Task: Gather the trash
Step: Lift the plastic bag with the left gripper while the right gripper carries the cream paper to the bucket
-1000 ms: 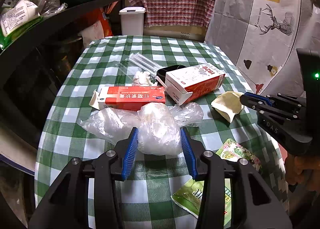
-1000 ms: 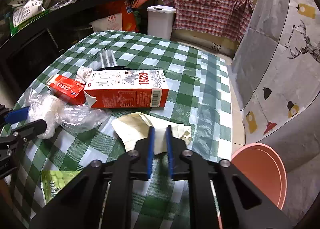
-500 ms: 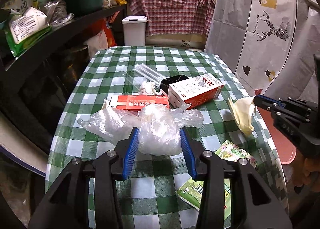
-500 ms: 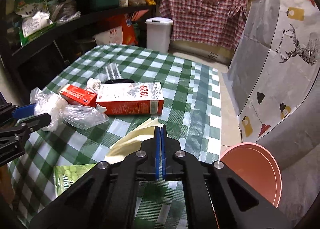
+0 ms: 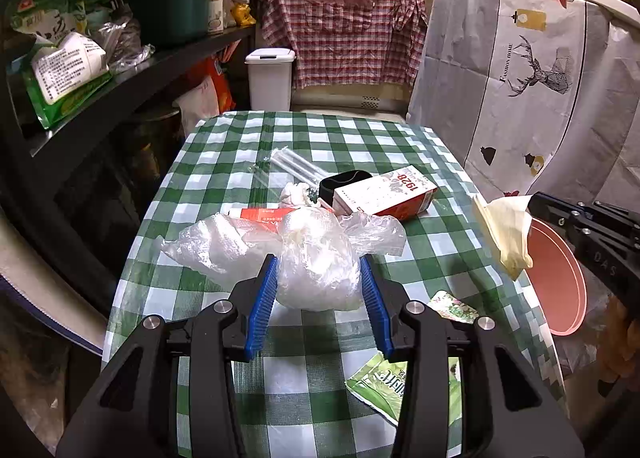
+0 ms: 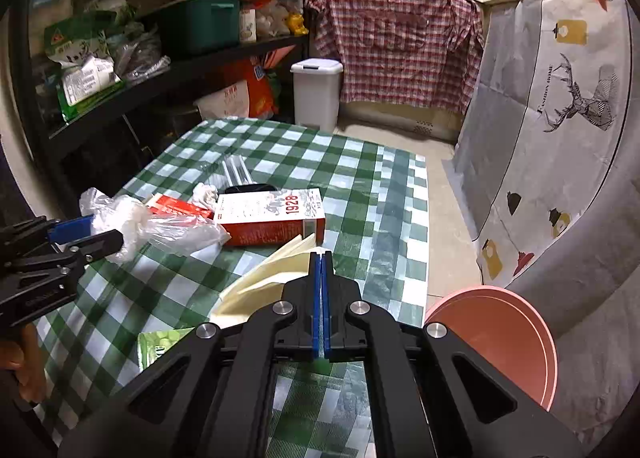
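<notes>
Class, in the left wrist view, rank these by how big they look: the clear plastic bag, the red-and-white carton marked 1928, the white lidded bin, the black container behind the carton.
1. clear plastic bag, nearest the camera, which inflates it
2. red-and-white carton
3. white lidded bin, though far off
4. black container, partly hidden

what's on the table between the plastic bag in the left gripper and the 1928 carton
A flat red box lies between them, partly under the clear plastic bag and ending beside the 1928 carton. The right wrist view shows it best.
</notes>
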### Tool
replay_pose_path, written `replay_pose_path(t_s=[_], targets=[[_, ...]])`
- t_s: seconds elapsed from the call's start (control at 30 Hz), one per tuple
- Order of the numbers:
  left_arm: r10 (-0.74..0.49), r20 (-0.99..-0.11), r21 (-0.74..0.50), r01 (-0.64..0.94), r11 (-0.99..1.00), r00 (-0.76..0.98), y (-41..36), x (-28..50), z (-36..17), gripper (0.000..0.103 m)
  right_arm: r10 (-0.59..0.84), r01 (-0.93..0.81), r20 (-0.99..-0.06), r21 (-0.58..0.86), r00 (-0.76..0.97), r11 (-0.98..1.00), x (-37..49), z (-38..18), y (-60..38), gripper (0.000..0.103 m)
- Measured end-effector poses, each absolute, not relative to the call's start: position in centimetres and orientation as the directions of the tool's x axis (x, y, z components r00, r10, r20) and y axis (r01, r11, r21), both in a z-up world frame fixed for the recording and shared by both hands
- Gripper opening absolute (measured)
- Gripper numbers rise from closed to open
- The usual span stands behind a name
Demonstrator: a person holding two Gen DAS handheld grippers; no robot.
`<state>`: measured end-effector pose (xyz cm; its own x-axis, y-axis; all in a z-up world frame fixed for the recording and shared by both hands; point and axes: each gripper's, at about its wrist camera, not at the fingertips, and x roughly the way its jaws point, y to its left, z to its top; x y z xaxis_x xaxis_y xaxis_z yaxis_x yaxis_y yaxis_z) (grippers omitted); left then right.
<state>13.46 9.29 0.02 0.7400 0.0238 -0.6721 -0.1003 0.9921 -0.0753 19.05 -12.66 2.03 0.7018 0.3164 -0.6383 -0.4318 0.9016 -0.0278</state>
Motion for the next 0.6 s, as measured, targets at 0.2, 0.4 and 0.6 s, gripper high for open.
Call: replay_pose_path(t_s=[0.2,0.4,0.6], targets=[[0.02,-0.656,-0.069,-0.086,0.994,0.754,8.4,13.1,0.8,0.042,0.321,-0.419,-0.613,-0.019,0.722,0.908,17.9,3.3,-13.8,0.001],[0.016,-0.644,-0.066,-0.076,0.995,0.765,7.7,12.9,1.2,0.042,0.318,-0.389,-0.591,0.007,0.742,0.921,17.3,4.3,-15.1,0.001],[0.005,-0.631,-0.072,-0.065,0.995,0.776,7.0,13.0,1.9,0.042,0.299,-0.355,-0.576,0.017,0.761,0.935,17.1,4.8,-16.3,0.001]])
